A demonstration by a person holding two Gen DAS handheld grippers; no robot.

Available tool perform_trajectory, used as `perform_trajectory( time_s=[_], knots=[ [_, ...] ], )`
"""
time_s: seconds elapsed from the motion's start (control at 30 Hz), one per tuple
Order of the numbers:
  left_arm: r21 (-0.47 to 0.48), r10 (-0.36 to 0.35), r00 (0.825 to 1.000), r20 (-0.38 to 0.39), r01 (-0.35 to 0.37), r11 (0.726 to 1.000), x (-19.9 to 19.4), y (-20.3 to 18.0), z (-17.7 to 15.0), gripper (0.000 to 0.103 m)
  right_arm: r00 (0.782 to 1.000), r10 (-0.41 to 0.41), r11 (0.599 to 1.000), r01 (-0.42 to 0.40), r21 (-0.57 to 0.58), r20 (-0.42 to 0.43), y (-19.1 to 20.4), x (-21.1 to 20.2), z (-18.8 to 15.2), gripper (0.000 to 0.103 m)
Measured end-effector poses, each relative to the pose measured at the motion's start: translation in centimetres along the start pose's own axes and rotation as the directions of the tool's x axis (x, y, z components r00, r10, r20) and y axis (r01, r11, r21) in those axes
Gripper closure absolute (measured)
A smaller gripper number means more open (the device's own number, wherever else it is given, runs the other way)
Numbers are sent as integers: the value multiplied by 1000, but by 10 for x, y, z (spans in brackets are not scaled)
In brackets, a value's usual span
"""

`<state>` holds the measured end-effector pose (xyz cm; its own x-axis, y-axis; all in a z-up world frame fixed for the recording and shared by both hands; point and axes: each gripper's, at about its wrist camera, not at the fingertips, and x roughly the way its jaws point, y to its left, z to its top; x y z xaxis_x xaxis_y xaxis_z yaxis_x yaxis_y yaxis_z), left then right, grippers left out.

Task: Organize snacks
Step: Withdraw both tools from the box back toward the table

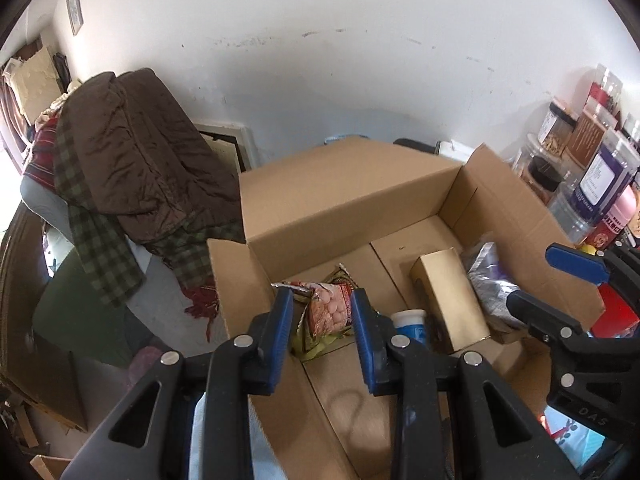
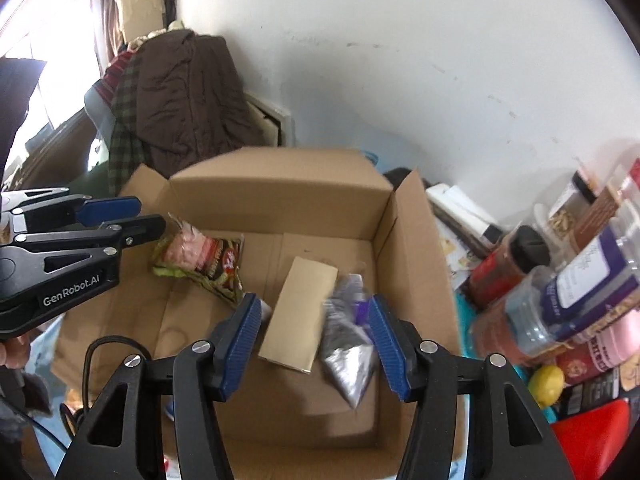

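- now both my grippers hang over the open box [image 2: 416,248], pointing down into it.
- right gripper [image 2: 316,330]: jaws partly apart, nothing pressed between the pads; the silver pouch [image 2: 350,360] lies on the box floor below them, looks loose.
- left gripper [image 1: 320,320]: log and the right view say near shut, though the left view shows a gap between the pads; nothing held that i can see.
- snacks in the box: red-green noodle packet [image 2: 200,260] at the left, tan carton [image 2: 298,316] in the middle, silver pouch just beside it against the right wall, a white-blue tub [image 1: 410,320] near the front, mostly hidden.
- more jars and packets [image 2: 560,300] wait outside the box, to its right.
- my read: drop-off is done, next is fetching another item from that pile.
- to do it well: lift clear of the box wall before swinging right, so i don't catch the flap [image 1: 500,184]; open wide before reaching the jars; take one at a time, gripping low on the body, since they stand crowded and could topple.
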<state>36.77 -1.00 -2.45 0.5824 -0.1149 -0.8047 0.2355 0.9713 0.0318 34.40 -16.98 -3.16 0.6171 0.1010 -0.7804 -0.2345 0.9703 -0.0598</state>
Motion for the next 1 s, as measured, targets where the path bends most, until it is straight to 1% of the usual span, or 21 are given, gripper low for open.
perform_trajectory(
  time_s=[0.2, 0.4, 0.5, 0.6, 0.7, 0.8, 0.93, 1.0],
  knots=[
    [7, -12, 998, 60, 12, 1000, -34, -3, 3, 73, 998, -12, 1000, 12, 3, 58, 2, -32, 4, 47],
    [3, -34, 991, 132, 34, 999, -79, -7, 3, 73, 990, -22, 1000, 21, 8, 136, 5, -74, 2, 47],
    [7, -41, 983, 177, 40, 999, -105, -9, -1, 73, 983, -25, 1000, 24, 8, 180, 9, -98, -2, 47],
    [17, -56, 976, 211, 53, 998, -130, -11, -7, 73, 971, -34, 999, 35, 2, 237, 14, -124, -8, 47],
    [28, -57, 966, 254, 51, 998, -155, -13, -16, 73, 959, -36, 999, 38, -2, 280, 19, -147, -15, 47],
    [35, -69, 956, 284, 61, 998, -177, -16, -26, 73, 951, -31, 999, 34, -4, 307, 24, -165, -22, 44],
    [49, -55, 942, 331, 41, 998, -205, -21, -42, 73, 937, -41, 999, 46, -9, 347, 32, -189, -35, 43],
    [52, -55, 935, 350, 39, 998, -216, -22, -51, 73, 931, -43, 999, 48, -4, 363, 34, -199, -44, 39]
  ],
)
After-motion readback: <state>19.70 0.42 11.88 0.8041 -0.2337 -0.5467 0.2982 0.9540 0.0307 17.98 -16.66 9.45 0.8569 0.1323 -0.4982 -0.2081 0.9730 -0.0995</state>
